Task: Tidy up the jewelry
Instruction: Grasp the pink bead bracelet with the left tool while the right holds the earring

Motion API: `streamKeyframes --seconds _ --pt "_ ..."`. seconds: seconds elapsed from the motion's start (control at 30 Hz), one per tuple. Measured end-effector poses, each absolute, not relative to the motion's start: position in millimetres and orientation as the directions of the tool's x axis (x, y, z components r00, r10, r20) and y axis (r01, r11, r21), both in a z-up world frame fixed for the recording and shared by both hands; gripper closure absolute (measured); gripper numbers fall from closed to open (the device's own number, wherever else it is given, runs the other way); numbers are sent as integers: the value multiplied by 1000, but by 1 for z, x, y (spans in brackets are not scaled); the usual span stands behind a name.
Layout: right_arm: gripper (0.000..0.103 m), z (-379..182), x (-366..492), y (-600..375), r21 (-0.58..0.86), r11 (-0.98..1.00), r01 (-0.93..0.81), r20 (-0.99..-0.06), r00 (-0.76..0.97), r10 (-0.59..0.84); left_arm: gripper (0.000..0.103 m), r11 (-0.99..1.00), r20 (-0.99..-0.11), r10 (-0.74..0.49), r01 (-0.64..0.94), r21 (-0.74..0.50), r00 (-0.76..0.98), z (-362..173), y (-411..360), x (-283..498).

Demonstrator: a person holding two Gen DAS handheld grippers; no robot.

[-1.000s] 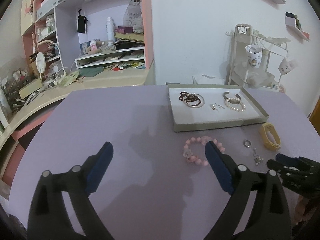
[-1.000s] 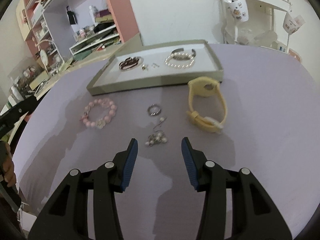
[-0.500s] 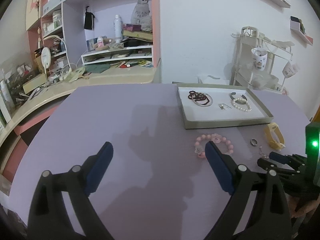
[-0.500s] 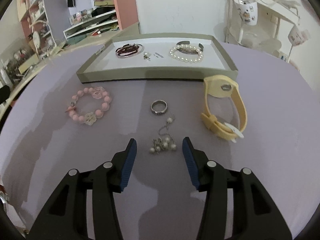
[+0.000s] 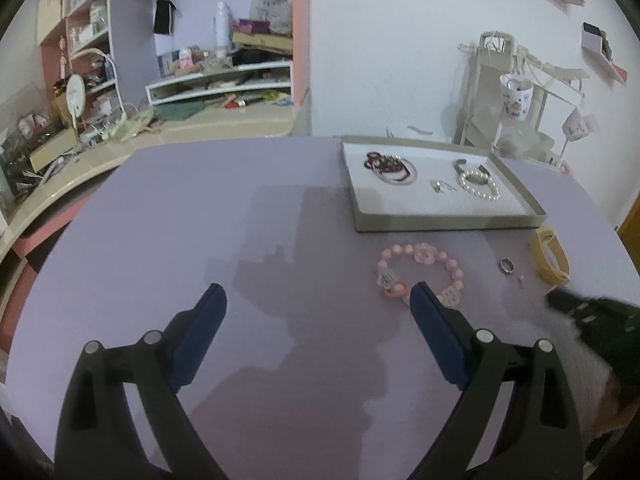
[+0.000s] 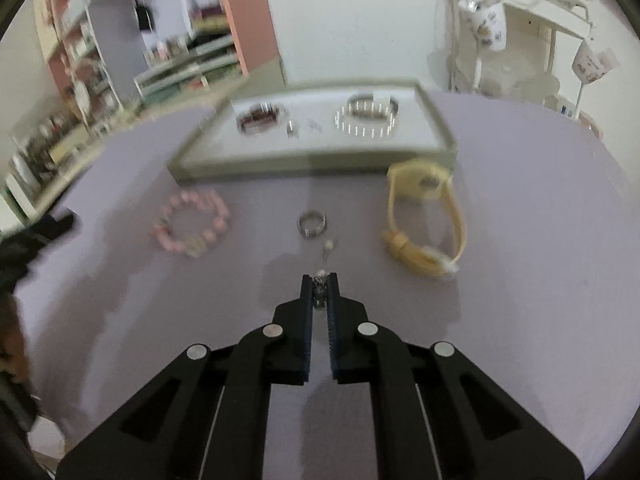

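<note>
My right gripper [image 6: 319,280] is shut on a small pearl-cluster earring [image 6: 319,286] low over the purple table; its hook and one pearl [image 6: 328,246] trail ahead. A silver ring [image 6: 311,223], a pink bead bracelet [image 6: 190,229] and a yellow watch band [image 6: 424,216] lie before the white jewelry tray [image 6: 316,160], which holds a pearl bracelet [image 6: 366,118] and a dark bracelet [image 6: 258,118]. My left gripper [image 5: 318,300] is open and empty, left of the pink bracelet [image 5: 420,274]; the tray [image 5: 440,224] is beyond. The right gripper shows blurred in the left wrist view [image 5: 560,302].
A cluttered desk with shelves [image 5: 180,92] stands behind the table at the left. A white rack with hanging mugs [image 5: 516,96] stands at the back right. The purple table top [image 5: 220,208] spreads left of the tray.
My right gripper has moved forward and closed on the pearl-cluster earring. The left gripper stays open, its view shifted slightly.
</note>
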State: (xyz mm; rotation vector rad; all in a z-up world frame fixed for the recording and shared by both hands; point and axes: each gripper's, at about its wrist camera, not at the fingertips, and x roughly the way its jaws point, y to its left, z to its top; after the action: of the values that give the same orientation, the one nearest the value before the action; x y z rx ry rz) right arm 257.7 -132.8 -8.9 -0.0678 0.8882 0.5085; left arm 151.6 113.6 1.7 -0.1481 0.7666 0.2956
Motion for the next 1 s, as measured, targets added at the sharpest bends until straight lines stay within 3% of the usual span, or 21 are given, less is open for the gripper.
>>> streamKeyframes --seconds 0.23,0.6,0.63,0.67,0.77,0.9,1.0 --pt "96 37 253 -159 217 861 -460 -673 568 473 10 952 -727 185 -305 -35 661 -11 104 165" --pt "96 46 254 -166 242 851 -465 -645 578 499 10 959 -748 186 -284 -3 637 -32 83 188" --pt "96 46 253 -167 243 850 -468 -644 578 502 14 957 -751 194 -291 2 631 -34 82 193" --pt "96 47 253 -166 244 848 -470 -642 577 504 25 954 -755 203 -299 10 623 -36 82 199" --pt "96 47 254 -167 246 845 -475 -640 575 509 45 950 -774 209 -312 16 597 -43 84 215" --pt "96 48 255 -167 248 842 -479 -640 572 513 51 940 -793 225 -339 25 566 -52 88 238" --pt "96 48 256 -165 244 839 -486 -642 567 516 72 940 -799 213 -340 11 562 -58 87 246"
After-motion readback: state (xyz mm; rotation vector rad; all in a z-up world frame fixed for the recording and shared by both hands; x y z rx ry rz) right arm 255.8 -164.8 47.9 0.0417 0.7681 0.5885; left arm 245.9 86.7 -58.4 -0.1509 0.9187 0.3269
